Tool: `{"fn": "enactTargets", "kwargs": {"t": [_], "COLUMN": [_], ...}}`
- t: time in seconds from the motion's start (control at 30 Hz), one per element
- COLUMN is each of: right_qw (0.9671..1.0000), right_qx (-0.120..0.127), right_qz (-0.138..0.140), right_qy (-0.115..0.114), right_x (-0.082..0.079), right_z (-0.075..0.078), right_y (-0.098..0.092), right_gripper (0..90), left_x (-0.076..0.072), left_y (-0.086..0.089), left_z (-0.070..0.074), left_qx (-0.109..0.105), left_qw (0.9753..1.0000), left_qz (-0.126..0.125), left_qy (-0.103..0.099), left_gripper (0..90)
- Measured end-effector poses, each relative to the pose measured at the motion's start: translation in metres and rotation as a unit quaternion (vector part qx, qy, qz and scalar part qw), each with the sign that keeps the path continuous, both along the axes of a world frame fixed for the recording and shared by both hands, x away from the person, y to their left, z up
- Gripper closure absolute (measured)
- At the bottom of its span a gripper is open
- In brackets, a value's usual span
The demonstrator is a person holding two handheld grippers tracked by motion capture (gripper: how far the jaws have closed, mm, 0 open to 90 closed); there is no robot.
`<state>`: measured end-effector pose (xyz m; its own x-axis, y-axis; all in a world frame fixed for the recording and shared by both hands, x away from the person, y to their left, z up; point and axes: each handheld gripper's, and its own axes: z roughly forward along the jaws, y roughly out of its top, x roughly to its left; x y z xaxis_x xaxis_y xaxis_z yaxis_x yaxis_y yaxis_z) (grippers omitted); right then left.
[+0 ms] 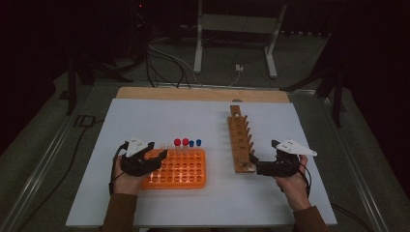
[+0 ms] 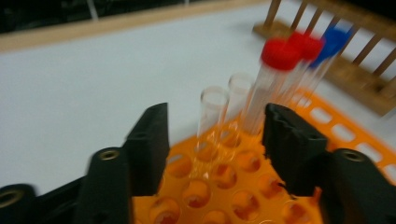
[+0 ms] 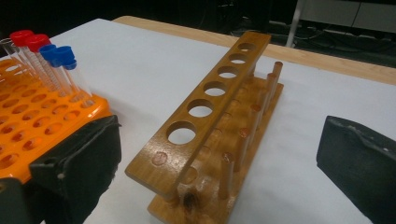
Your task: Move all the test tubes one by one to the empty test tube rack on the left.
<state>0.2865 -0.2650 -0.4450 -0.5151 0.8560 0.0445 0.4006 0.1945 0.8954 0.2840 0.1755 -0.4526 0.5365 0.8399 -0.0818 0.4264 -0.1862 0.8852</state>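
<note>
An orange tube rack (image 1: pixel 176 169) lies on the white table at the left. In its far row stand two red-capped tubes (image 1: pixel 181 143), two blue-capped tubes (image 1: pixel 195 143) and two uncapped clear tubes (image 2: pixel 212 109). My left gripper (image 1: pixel 155 151) hovers open over the rack's left end, and its jaws frame the clear tubes without touching them. A wooden tube rack (image 1: pixel 240 137) with empty holes stands at the right. My right gripper (image 1: pixel 254 162) is open at that rack's near end (image 3: pixel 187 186), its jaws spread wide to either side.
The white board (image 1: pixel 159 116) lies on a wooden table top whose far edge (image 1: pixel 203 93) shows. Beyond it, cables and a metal stand (image 1: pixel 237 29) are on the dark floor. A person's hands hold both grippers from the near edge.
</note>
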Motion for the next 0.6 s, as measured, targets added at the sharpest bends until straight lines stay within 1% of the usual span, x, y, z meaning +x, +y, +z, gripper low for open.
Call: {"fn": "enactTargets", "kwargs": {"t": [0.1,0.17,0.23,0.27,0.3,0.37,0.43,0.47,0.6], "right_qw": [1.0000,1.0000,0.9999,0.9999,0.9998,0.9996,0.9994,0.9993,0.9984], "right_qx": [-0.003,-0.002,0.000,0.003,0.005,0.011,0.015,0.018,0.035], "right_qz": [-0.001,0.001,0.003,0.003,0.004,0.003,-0.001,-0.002,-0.006], "right_qy": [-0.005,-0.008,-0.012,-0.015,-0.018,-0.024,-0.030,-0.033,-0.044], "right_x": [-0.001,-0.003,-0.004,-0.005,-0.006,-0.008,-0.011,-0.012,-0.018], "right_z": [0.000,0.000,-0.001,-0.001,-0.001,-0.001,-0.002,-0.002,-0.004], "right_y": [-0.001,-0.002,-0.003,-0.004,-0.005,-0.008,-0.011,-0.014,-0.022], "right_gripper": [0.3,0.3,0.3,0.3,0.3,0.2,0.3,0.2,0.2], "left_x": [-0.008,-0.013,-0.017,-0.019,-0.020,-0.021,-0.023,-0.024,-0.027], "left_y": [0.007,0.010,0.014,0.017,0.019,0.023,0.026,0.028,0.035], "left_z": [0.009,0.013,0.016,0.017,0.017,0.017,0.017,0.017,0.016], "left_qx": [-0.019,-0.024,-0.026,-0.029,-0.031,-0.033,-0.032,-0.031,-0.033], "left_qw": [0.9994,0.9986,0.9976,0.9970,0.9965,0.9961,0.9954,0.9951,0.9934], "left_qz": [0.001,0.008,0.017,0.021,0.027,0.038,0.048,0.052,0.065], "left_qy": [-0.028,-0.047,-0.062,-0.069,-0.073,-0.073,-0.076,-0.079,-0.089], "left_gripper": [30.1,25.2,17.8,16.4,15.4,8.1,2.8,1.3,0.6]}}
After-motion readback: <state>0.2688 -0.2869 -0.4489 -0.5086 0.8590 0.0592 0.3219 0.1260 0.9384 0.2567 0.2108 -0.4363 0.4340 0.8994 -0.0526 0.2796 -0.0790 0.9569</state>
